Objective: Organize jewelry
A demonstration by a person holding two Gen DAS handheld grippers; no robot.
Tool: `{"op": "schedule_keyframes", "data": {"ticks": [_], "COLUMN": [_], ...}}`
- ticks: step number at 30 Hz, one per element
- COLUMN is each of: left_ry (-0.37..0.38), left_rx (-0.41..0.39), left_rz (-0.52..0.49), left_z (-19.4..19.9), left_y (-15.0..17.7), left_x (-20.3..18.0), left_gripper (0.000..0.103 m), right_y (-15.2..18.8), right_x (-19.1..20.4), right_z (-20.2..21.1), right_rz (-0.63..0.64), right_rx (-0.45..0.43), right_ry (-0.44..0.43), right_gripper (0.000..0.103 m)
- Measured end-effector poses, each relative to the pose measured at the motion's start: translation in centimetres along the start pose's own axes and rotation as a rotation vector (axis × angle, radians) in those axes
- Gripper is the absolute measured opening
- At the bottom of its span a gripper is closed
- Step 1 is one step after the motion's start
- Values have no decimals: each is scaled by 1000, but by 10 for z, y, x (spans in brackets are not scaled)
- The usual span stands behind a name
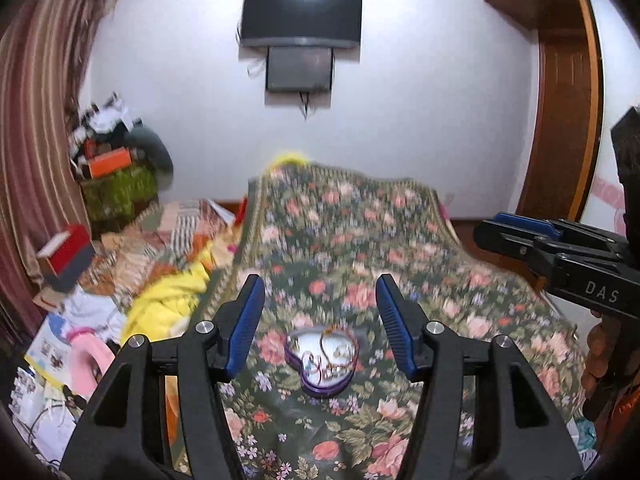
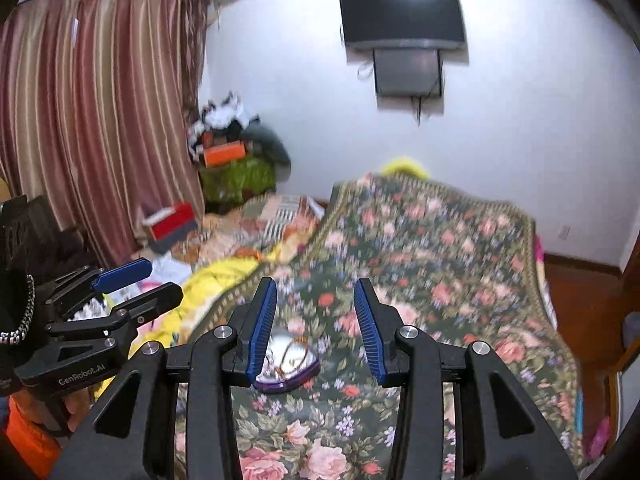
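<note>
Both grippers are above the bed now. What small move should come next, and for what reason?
Probably lower the left hand-held gripper toward the purple heart-shaped box on the floral blanket. Its jaws stand open and empty with the box centred below them, and jewelry lies tangled inside the open box. The right hand-held gripper, also open, has the box partly hidden behind one finger.

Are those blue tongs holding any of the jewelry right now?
No. Both the left tongs and right tongs are open and empty; the jewelry lies in the heart-shaped box.
</note>
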State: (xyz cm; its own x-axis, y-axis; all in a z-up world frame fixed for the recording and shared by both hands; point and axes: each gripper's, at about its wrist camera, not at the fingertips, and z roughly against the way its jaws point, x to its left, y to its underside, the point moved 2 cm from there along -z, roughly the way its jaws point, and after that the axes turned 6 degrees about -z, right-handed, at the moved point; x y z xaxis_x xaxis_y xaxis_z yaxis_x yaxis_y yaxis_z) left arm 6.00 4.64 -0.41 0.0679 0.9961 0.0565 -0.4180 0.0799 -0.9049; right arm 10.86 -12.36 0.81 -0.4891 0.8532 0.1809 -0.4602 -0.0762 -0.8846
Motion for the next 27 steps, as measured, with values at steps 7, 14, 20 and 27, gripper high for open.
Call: {"op": "schedule_keyframes", "data": {"ticks": [7, 14, 20, 27], "left_ry": [-43, -80, -112, -122], "left_rx": [-169, -235, -260, -269], "left_rz": [14, 18, 39, 44], "left_z": [60, 94, 108, 115], "left_y": [-20, -18, -12, -9], "left_x": [-5, -13, -15, -17], "left_gripper": [59, 69, 75, 93], "right_y": [-9, -4, 0, 3], "right_x": [20, 34, 38, 37], "right_z": [55, 80, 85, 88], "right_rz": [13, 33, 27, 25], "right_rx": [-172, -257, -291, -302], "right_ry": [20, 66, 120, 165], "right_gripper": [48, 69, 92, 103]}}
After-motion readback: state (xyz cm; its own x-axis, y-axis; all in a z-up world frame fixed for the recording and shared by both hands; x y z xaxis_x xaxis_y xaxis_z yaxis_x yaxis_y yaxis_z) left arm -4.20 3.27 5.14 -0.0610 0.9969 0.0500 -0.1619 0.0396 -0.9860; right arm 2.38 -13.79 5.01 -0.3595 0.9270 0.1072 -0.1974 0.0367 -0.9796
